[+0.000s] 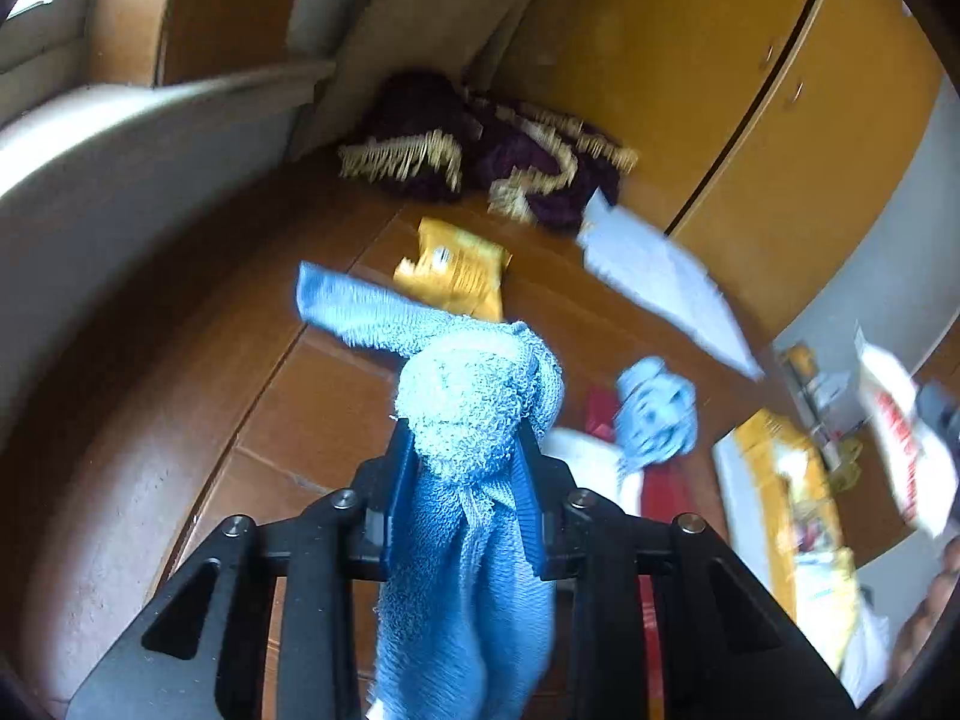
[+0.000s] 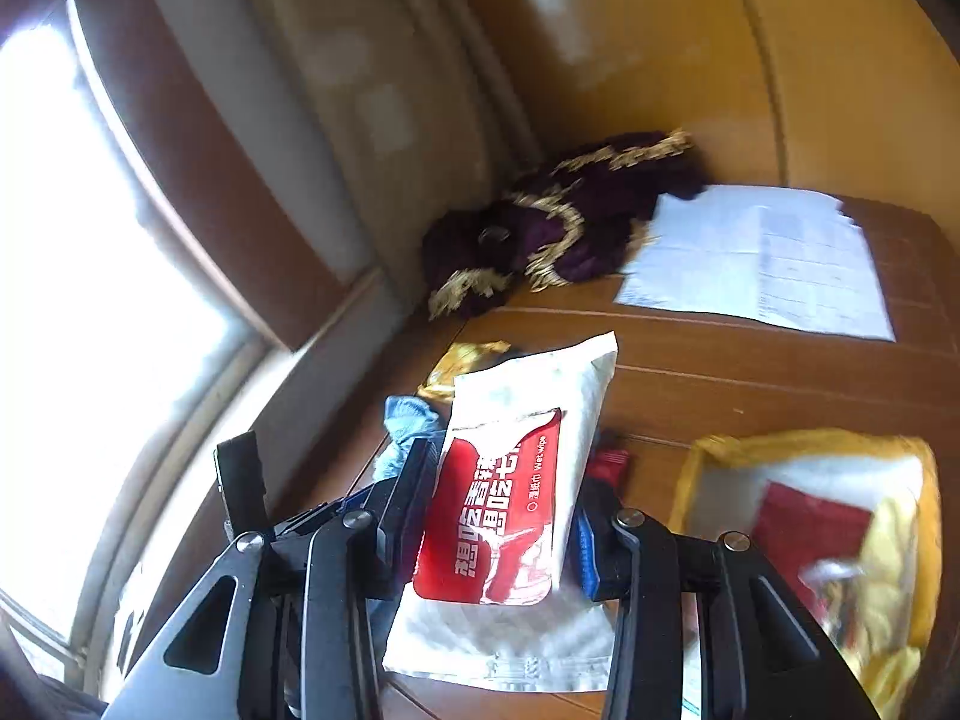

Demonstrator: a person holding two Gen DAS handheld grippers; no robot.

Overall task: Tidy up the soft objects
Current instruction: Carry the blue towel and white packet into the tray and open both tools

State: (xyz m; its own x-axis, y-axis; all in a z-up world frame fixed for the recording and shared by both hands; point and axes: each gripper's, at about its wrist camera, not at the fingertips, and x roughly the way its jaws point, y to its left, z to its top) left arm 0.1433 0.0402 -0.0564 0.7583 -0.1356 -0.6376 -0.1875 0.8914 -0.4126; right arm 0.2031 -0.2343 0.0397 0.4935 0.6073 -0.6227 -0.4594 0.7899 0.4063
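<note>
My left gripper (image 1: 465,450) is shut on a blue terry towel (image 1: 474,396), which bunches above the jaws and hangs below them, held above the brown wooden table (image 1: 312,408). My right gripper (image 2: 504,480) is shut on a white and red wet-wipes pack (image 2: 516,480), lifted over the table (image 2: 720,372). A second blue cloth (image 1: 657,408) lies on the table; it also shows in the right wrist view (image 2: 408,426) behind the left finger. A dark purple fringed cloth (image 1: 480,144) (image 2: 570,222) is heaped in the far corner.
A yellow snack packet (image 1: 456,270) (image 2: 468,360) lies mid-table. White paper sheets (image 1: 654,276) (image 2: 762,258) lie near the yellow cabinet (image 1: 750,90). A yellow bag with red contents (image 2: 828,516) (image 1: 792,498) sits at right. A window (image 2: 90,300) is at left.
</note>
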